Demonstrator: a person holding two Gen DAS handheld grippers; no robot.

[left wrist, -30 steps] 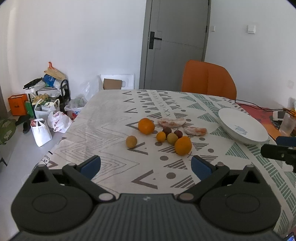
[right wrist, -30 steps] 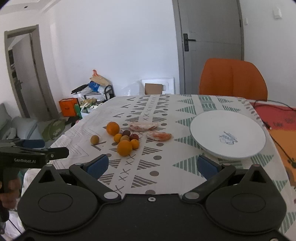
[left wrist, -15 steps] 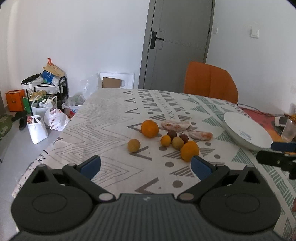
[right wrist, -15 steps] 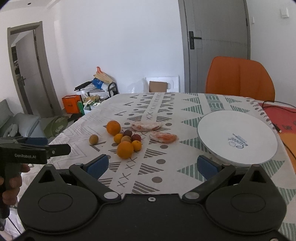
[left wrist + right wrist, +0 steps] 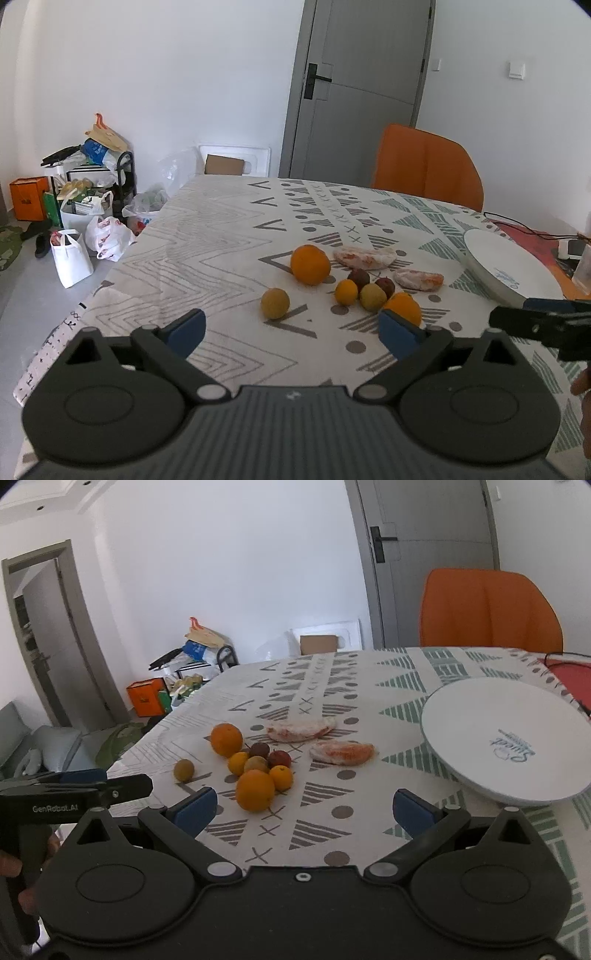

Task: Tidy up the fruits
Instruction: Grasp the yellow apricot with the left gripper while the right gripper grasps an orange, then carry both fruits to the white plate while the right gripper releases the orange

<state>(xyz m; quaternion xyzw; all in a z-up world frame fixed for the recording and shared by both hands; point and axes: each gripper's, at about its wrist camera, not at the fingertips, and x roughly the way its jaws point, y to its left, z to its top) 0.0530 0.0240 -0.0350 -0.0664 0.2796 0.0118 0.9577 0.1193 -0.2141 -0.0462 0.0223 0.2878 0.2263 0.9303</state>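
Closing slightly on nothing, left gripper (image 5: 291,328) has lone yellow-green fruit (image 5: 275,303) at 12 o'clock, nearer than right gripper (image 5: 306,810), spread wide and empty.

Both wrist views are looking forward and somewhat down across the bench (image 5: 229,236), from its near edge toward the far door (image 5: 354,92). Left view is sitting left of the fruit cluster (image 5: 365,291), right view more toward the plate (image 5: 480,734). Both are sharing fruit, plate, orange chair (image 5: 487,609); each is catching the other tool at its margin.
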